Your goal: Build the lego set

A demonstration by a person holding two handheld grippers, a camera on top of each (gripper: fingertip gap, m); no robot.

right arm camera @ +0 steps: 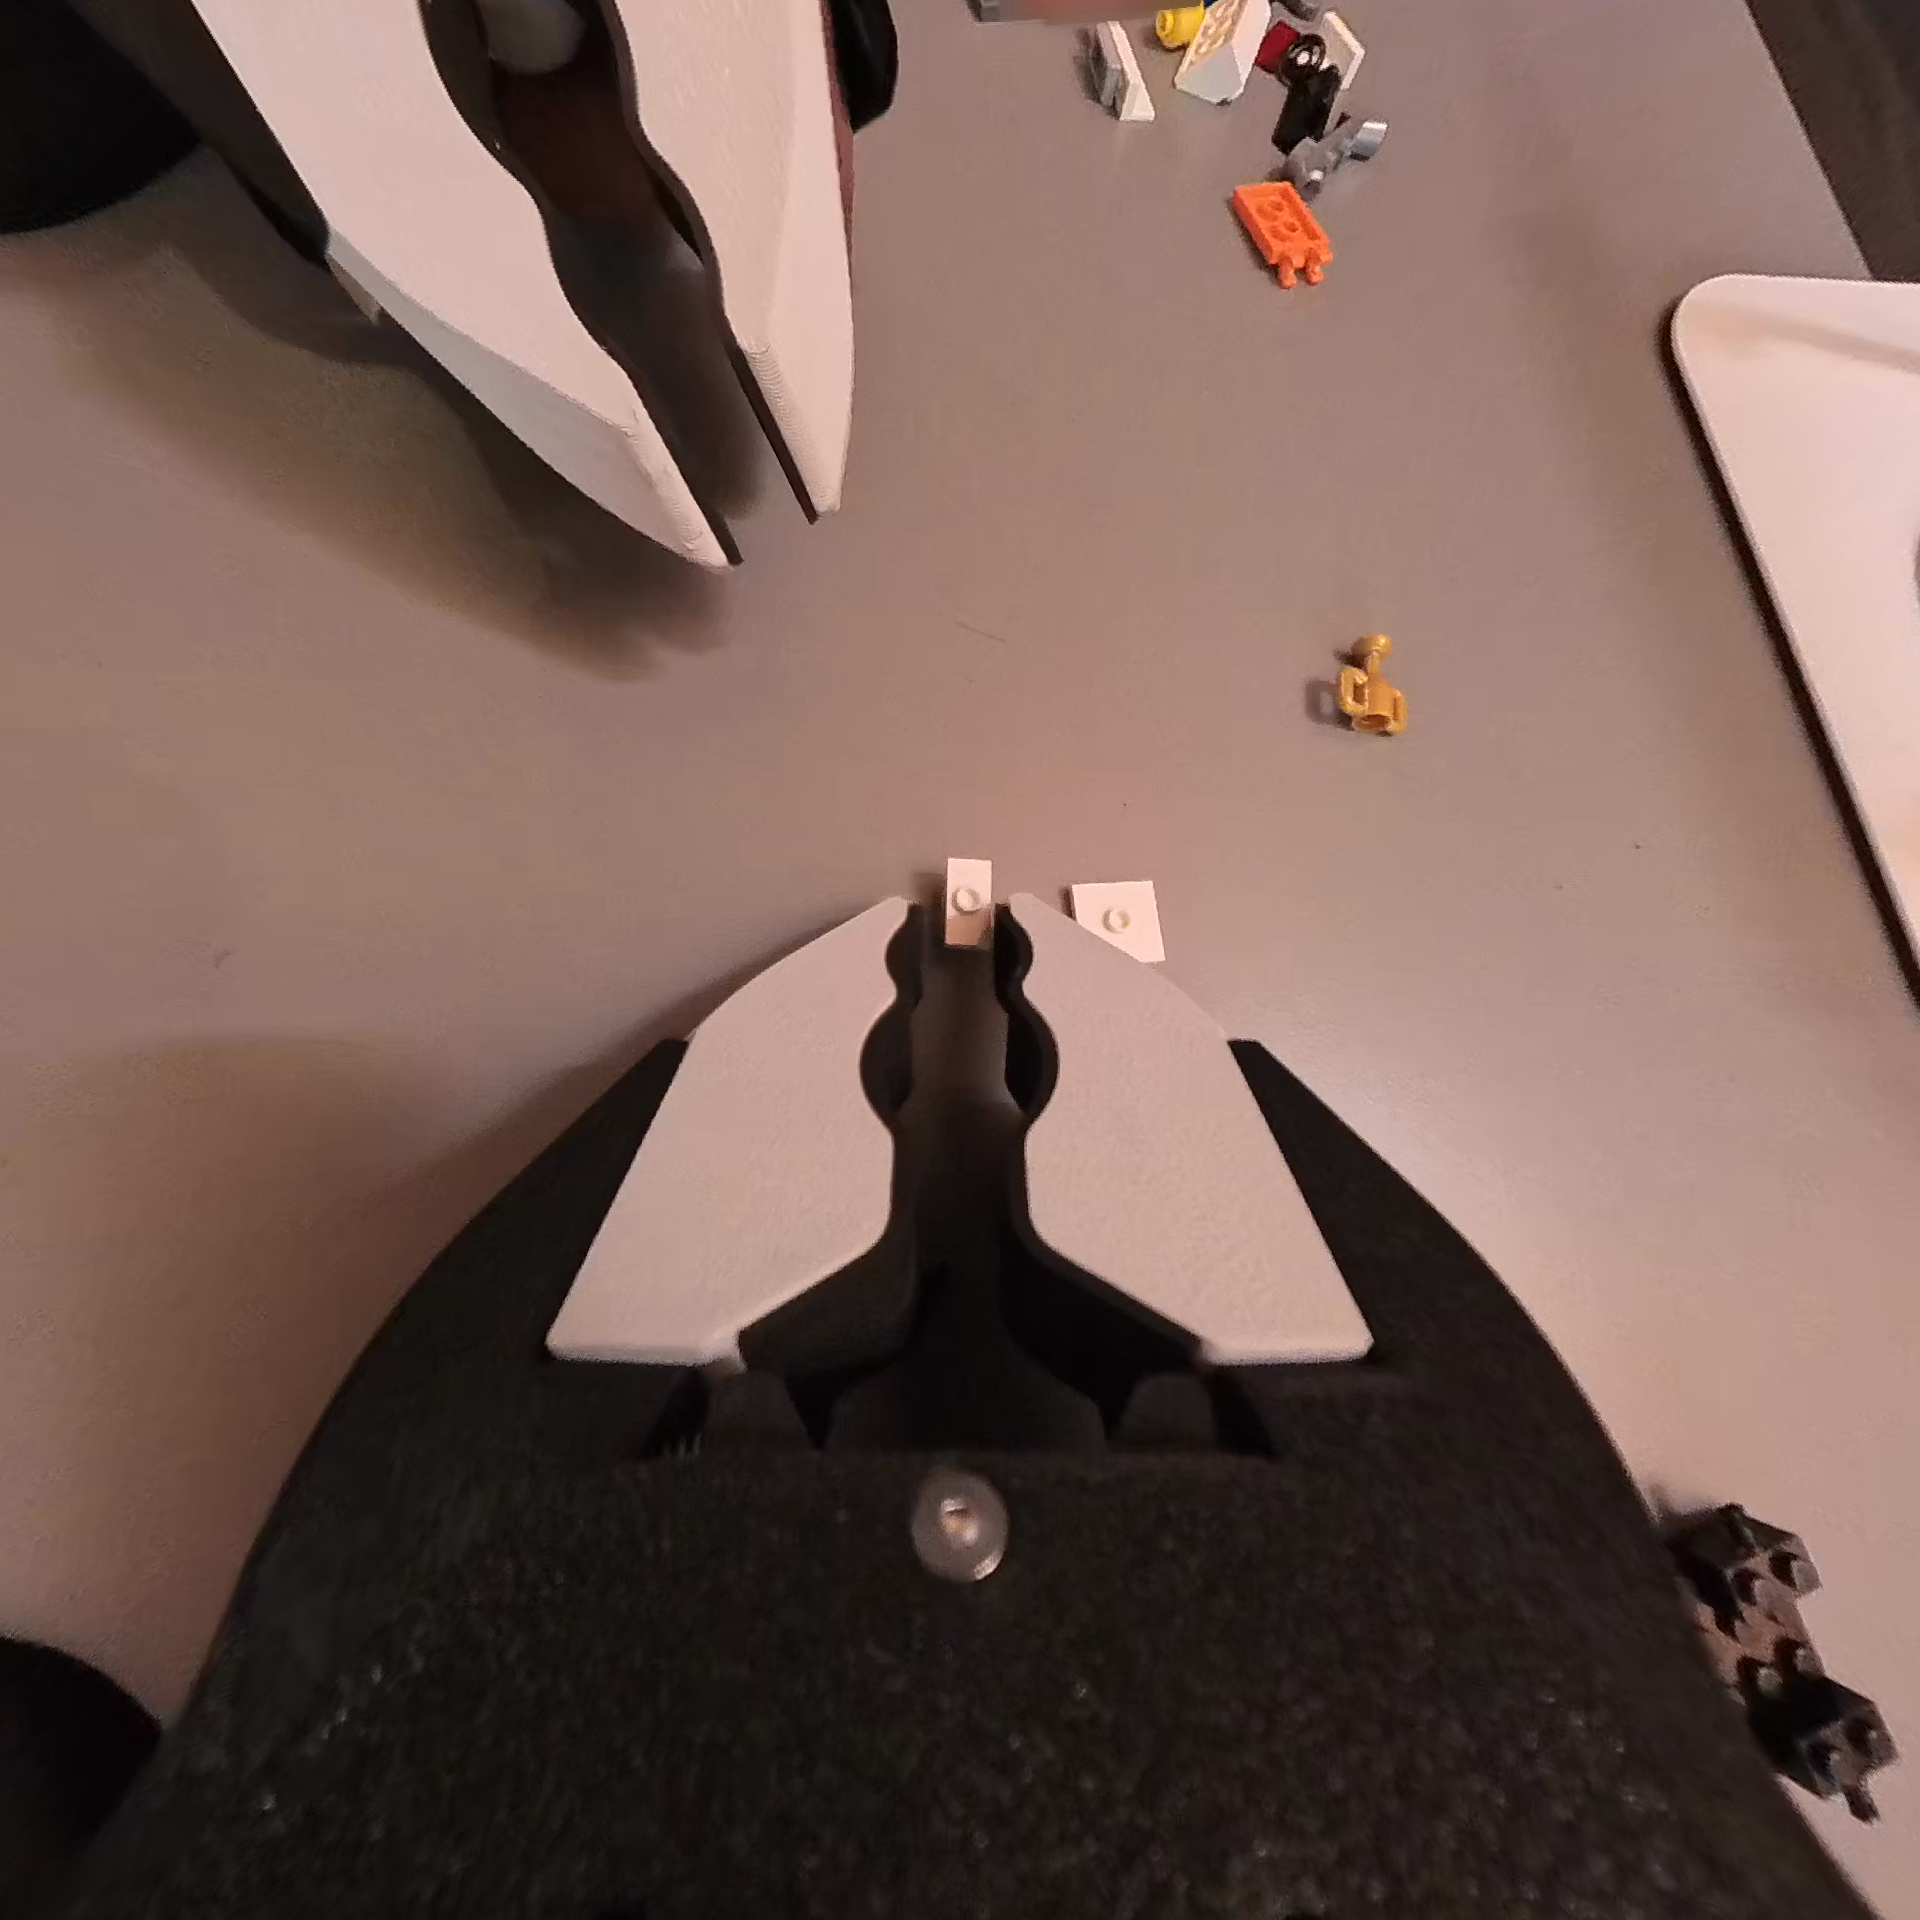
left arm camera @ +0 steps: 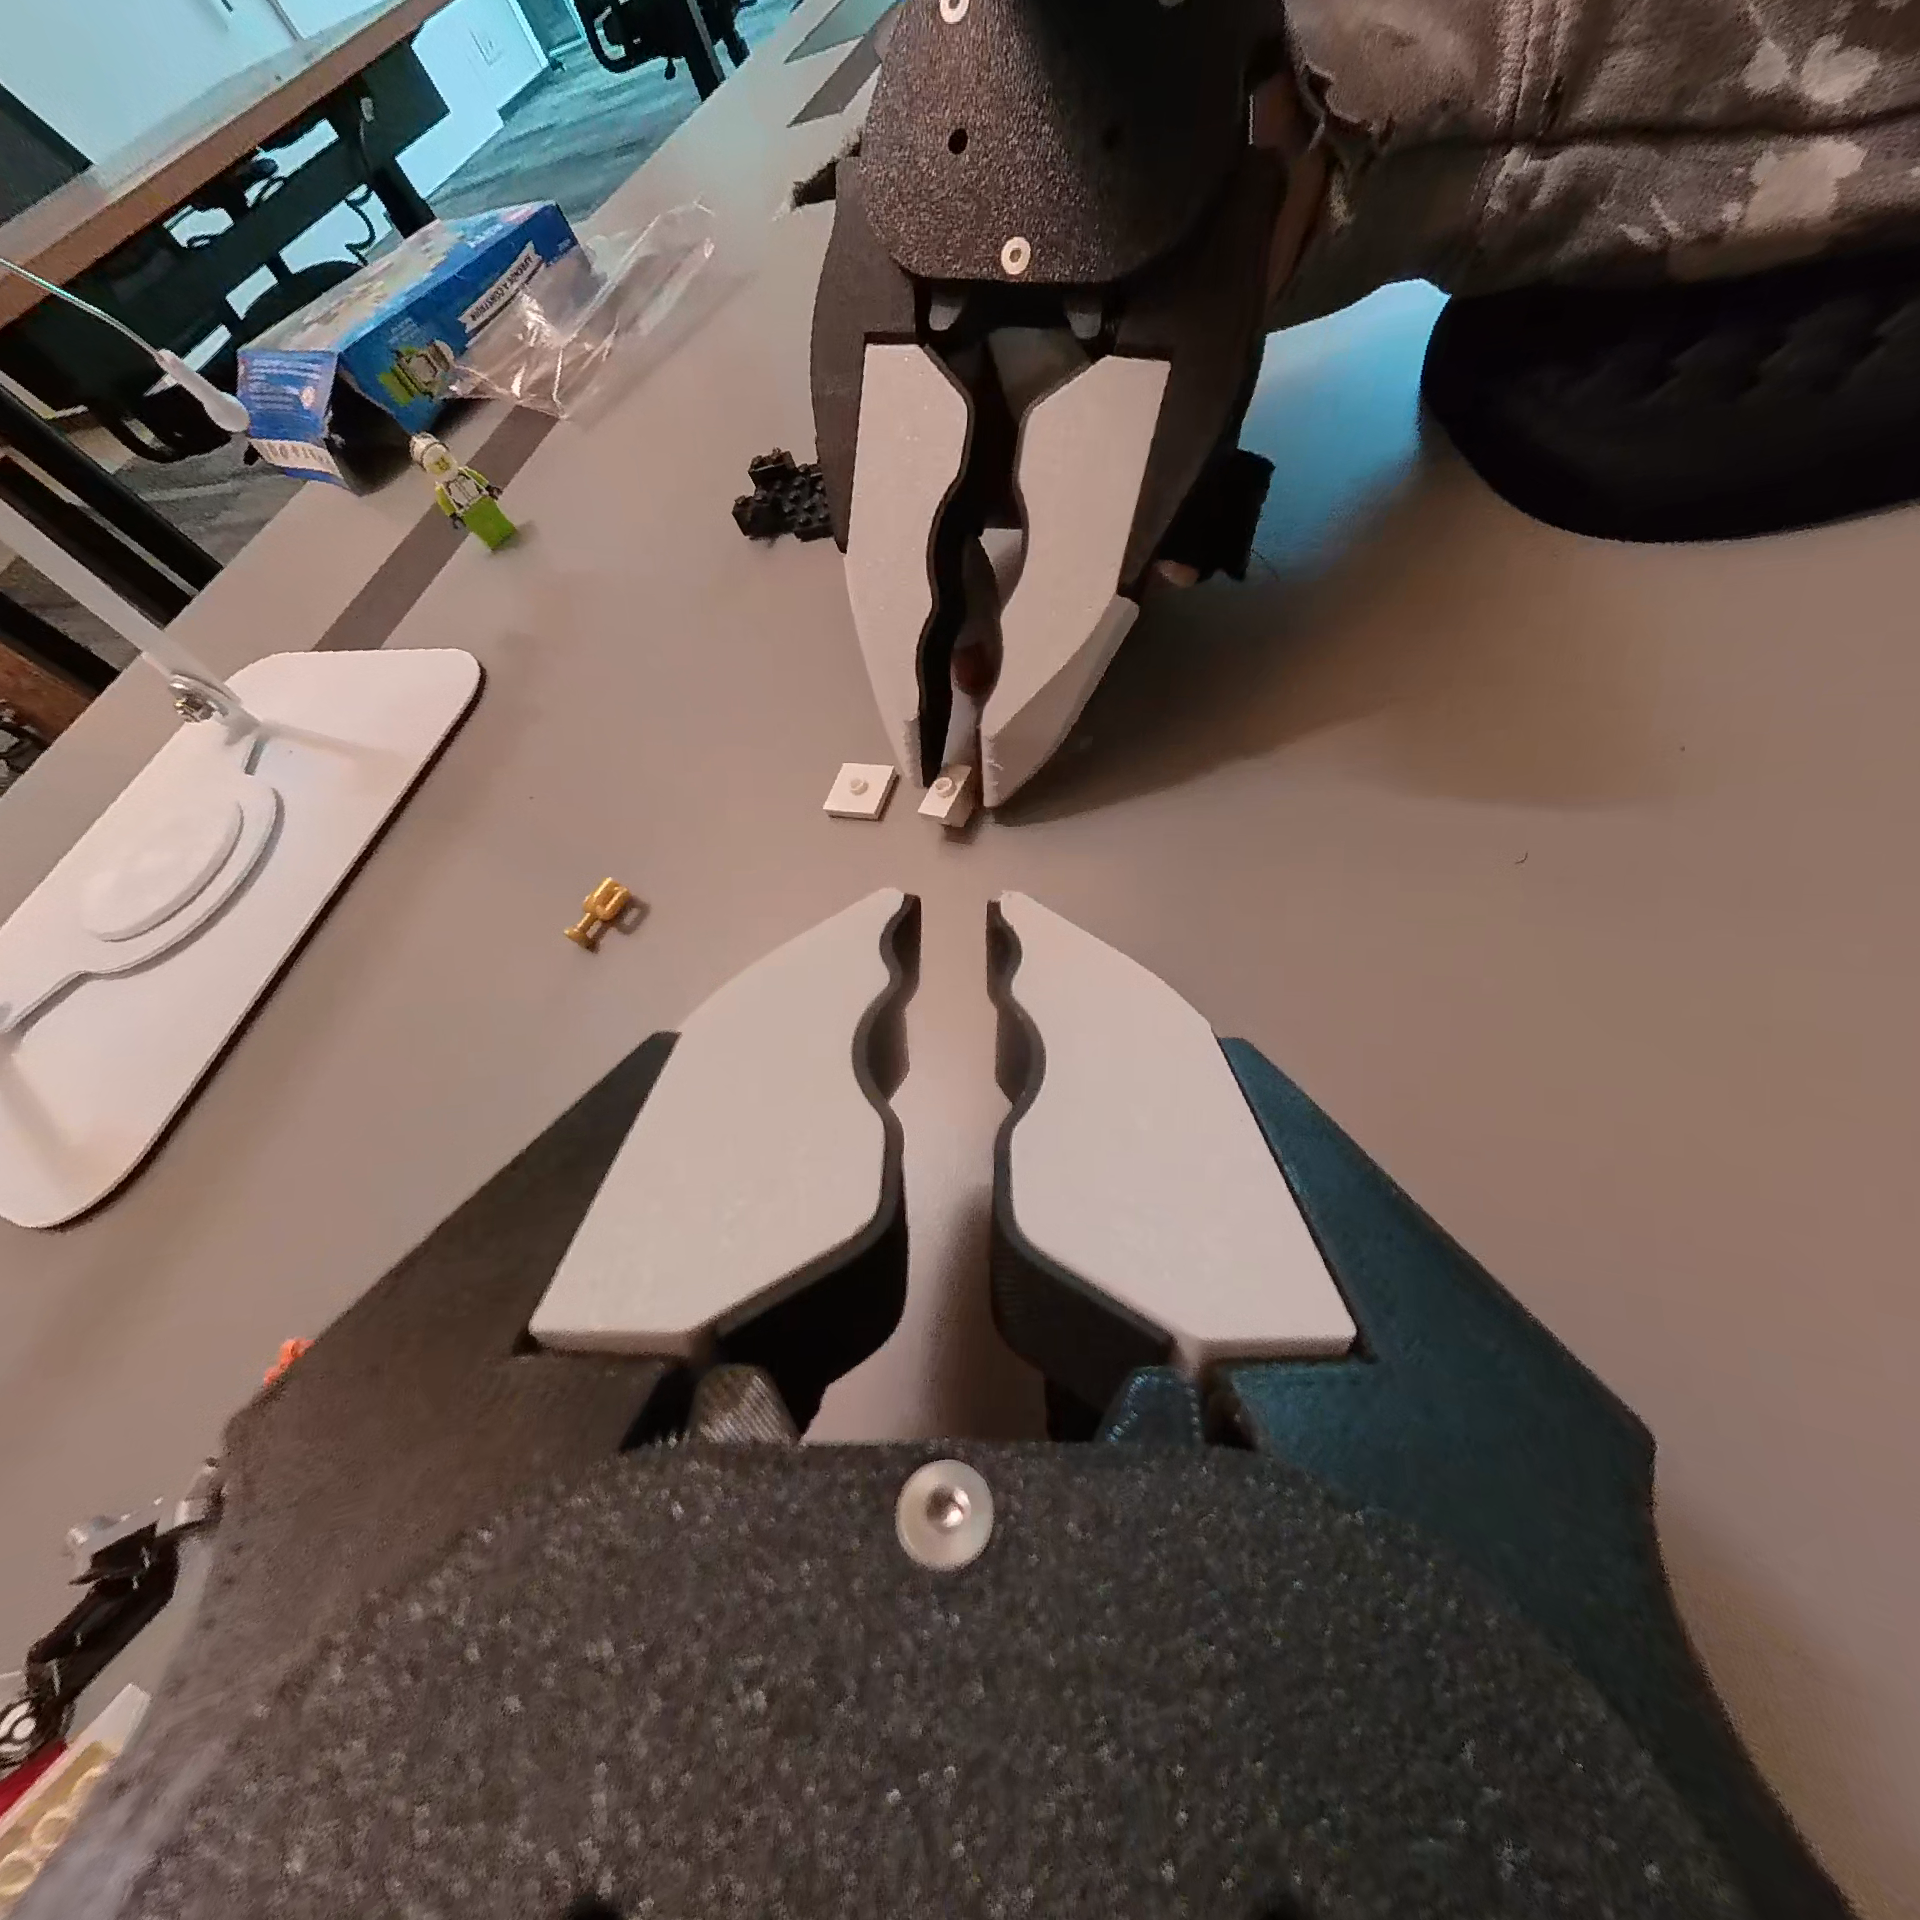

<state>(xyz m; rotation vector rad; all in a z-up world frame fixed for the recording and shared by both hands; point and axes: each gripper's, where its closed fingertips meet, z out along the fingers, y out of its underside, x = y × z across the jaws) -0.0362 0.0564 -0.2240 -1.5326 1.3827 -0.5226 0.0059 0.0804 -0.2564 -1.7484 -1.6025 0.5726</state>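
The right gripper (right arm camera: 966,914) sits low over the grey table (right arm camera: 623,790), its fingertips on either side of a small white plate (right arm camera: 967,902). A second white plate (right arm camera: 1118,918) lies just beside its right finger. The left gripper (right arm camera: 774,535) points in from the upper left, jaws nearly together. A gold piece (right arm camera: 1369,691) lies apart, with an orange plate (right arm camera: 1282,231) and loose bricks beyond.

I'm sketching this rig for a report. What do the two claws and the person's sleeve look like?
Both are handheld claws with two pale grey, flat fingers, curved outside and wavy inside, lined in black. The left claw has a speckled black body with a silver screw and a dark teal panel on one side. The right claw has an all-black textured body, also with a silver screw. A mottled grey sleeve covers the arm behind it.
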